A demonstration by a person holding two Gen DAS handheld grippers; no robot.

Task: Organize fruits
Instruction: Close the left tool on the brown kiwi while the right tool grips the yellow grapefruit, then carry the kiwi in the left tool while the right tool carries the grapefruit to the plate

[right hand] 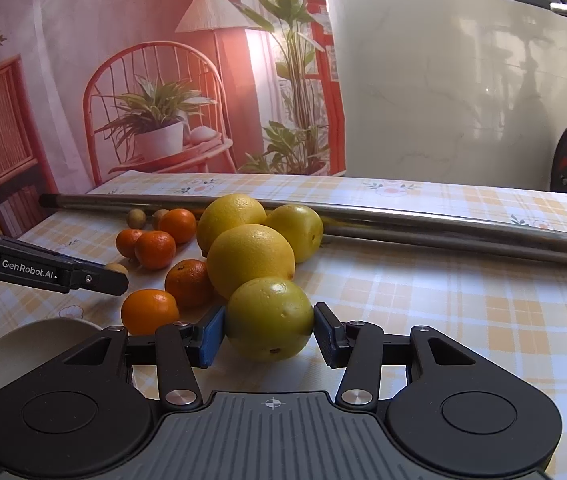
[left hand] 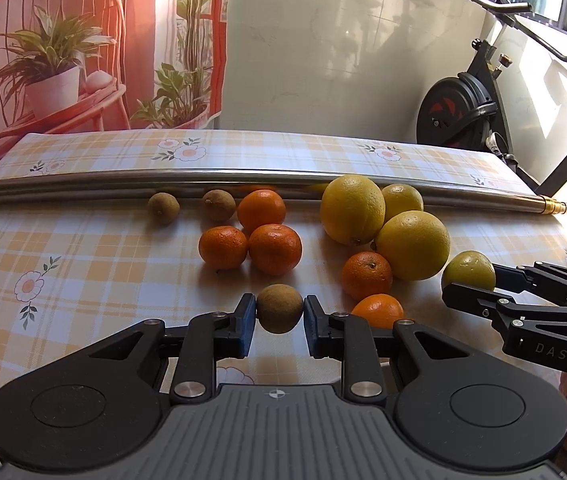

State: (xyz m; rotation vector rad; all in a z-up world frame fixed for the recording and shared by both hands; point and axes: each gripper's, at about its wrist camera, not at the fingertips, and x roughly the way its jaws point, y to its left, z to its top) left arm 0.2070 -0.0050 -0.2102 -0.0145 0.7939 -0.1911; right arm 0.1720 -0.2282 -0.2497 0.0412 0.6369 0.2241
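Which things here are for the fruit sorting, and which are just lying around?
For the job: small brown fruit in the left tool; yellow-green fruit in the right tool; tangerines; big yellow oranges; pale plate.

Just lying about: metal pole, exercise bike.

Brown fruit [left hand: 279,309] between hand-held gripper [left hand: 279,322] pads

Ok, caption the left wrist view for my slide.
Left gripper closes on a small brown fruit beside tangerines.

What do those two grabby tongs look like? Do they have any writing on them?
Both are black, with a ribbed grey middle and round silver bolts. The left tongs have blue pads, and their side reads "GenRobot.AI". The right tongs have a blue pad too, and their side reads "DAS".
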